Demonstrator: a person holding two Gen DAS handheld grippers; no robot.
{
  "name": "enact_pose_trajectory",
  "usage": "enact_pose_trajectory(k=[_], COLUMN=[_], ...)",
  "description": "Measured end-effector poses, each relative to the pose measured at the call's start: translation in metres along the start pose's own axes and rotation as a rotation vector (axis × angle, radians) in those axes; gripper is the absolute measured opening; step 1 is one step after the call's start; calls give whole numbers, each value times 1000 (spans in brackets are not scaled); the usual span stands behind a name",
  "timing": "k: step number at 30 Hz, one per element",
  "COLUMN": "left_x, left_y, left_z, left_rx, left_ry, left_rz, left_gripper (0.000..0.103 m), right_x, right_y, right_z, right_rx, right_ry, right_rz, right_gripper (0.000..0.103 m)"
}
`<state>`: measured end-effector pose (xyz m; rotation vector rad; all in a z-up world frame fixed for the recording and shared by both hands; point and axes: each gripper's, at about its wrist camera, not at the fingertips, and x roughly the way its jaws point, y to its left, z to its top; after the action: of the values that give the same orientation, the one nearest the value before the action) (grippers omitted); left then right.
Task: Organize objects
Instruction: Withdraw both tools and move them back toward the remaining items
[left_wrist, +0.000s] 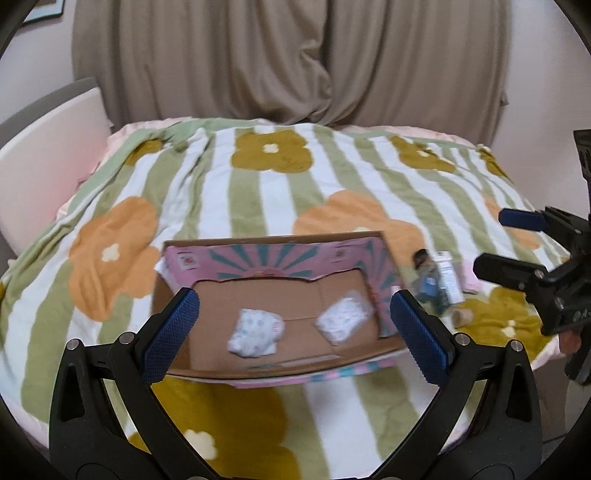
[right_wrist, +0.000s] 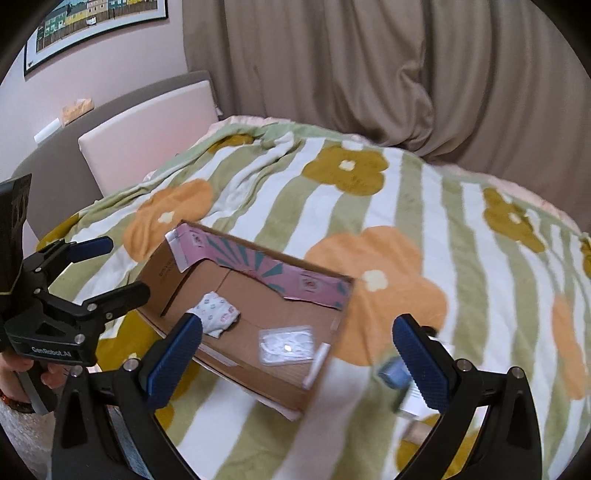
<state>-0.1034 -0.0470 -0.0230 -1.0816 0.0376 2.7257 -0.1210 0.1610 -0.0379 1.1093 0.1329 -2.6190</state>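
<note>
Right wrist | left tongs (right_wrist: 110, 266) body reads "GenRobot.AI" | both tongs released, right tongs (right_wrist: 299, 354) over cardboard box (right_wrist: 236, 291)

Floral striped blanket (left_wrist: 280, 199) on bed carries cardboard box (left_wrist: 258, 363) w/ small items (left_wrist: 439, 284) beside it.

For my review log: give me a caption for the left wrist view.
Open left gripper hovers above cardboard box holding two white packets, on a floral blanket.
</note>
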Motion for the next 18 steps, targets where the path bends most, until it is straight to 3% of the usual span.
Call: enact_pose_trajectory(k=[7,18], left_x=[-12,0], left_y=[-58,-140], left_z=[-6,-28], left_rx=[35,94], left_ry=[-12,20], left_rz=[-81,-147], left_gripper=[103,103], right_x=[-42,-71], right_y=[-37,-92], right_z=[-18,-54], right_rx=[5,66], right_ry=[-28,-31], right_rz=[-69,-103], right_gripper=[103,103])
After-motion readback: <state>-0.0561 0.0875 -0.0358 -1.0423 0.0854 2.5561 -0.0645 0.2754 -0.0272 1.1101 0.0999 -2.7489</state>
